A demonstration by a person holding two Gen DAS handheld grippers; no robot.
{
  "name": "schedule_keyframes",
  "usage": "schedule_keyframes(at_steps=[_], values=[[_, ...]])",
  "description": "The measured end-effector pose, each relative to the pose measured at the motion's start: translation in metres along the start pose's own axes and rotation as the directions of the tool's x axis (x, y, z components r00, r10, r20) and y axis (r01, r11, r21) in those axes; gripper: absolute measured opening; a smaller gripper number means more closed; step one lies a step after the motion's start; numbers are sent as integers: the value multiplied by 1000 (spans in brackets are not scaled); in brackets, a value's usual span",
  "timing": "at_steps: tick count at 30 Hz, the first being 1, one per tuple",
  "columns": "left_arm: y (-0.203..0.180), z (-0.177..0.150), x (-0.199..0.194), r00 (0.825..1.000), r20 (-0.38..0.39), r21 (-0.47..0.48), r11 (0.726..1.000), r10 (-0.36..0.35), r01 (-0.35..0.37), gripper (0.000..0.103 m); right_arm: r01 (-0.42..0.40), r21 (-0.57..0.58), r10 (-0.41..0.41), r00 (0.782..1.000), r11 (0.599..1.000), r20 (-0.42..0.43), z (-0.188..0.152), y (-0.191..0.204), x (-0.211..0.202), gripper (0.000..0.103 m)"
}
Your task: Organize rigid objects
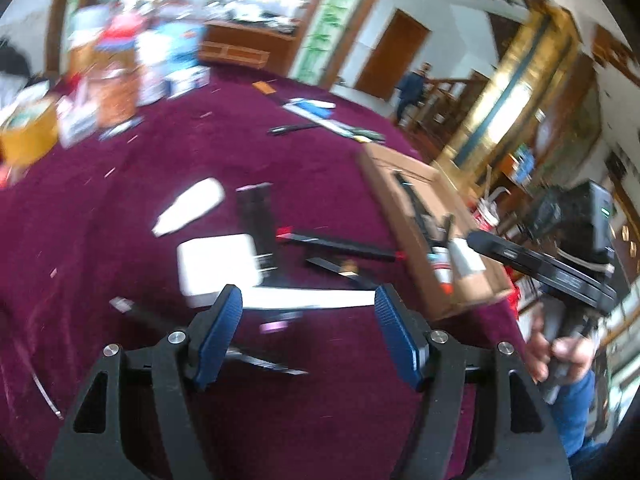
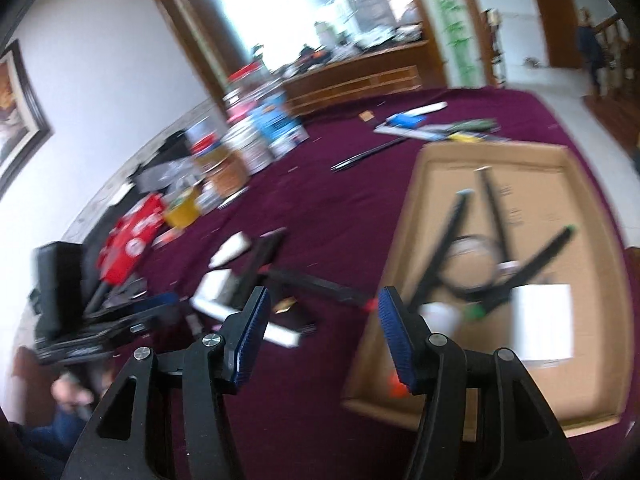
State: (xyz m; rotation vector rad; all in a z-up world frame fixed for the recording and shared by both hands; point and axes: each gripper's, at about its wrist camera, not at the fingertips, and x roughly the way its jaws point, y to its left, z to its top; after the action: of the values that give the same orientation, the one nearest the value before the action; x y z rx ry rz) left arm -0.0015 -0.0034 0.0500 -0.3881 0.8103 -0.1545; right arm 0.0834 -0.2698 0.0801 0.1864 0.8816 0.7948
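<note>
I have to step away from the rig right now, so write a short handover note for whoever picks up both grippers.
Left gripper: open, holds nothing.
Right gripper: open, holds nothing.
Cardboard tray: on the maroon cloth, already holds several black sticks, a white card and small bits.
Left on the cloth: white box, white bottle, long black bar with red ends, white strip, other small items.
Next: probably move these into the tray.
</note>
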Motion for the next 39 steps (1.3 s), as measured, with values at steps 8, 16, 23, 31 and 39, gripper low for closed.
schedule_keyframes(at_steps=[8,16,23,31,39], values=[[69,-10,2,997,28,-144,987,78,-73,68,-94,8,95,989,995,-116,0,29,45,51],[78,-10,1,998,54,-180,984,27,-16,68,-100,-1,97,970,995,-224,-2,41,82,51],[81,-8,1,997,68,-176,984,39,-26,68,-121,-25,110,957,992,-269,0,48,113,51],[86,-8,-2,996,80,-206,978,34,-17,68,-182,-8,165,909,983,-382,-21,56,132,51],[87,-8,-3,996,81,-214,977,28,-10,68,-177,-314,25,901,933,-434,-58,106,122,44]])
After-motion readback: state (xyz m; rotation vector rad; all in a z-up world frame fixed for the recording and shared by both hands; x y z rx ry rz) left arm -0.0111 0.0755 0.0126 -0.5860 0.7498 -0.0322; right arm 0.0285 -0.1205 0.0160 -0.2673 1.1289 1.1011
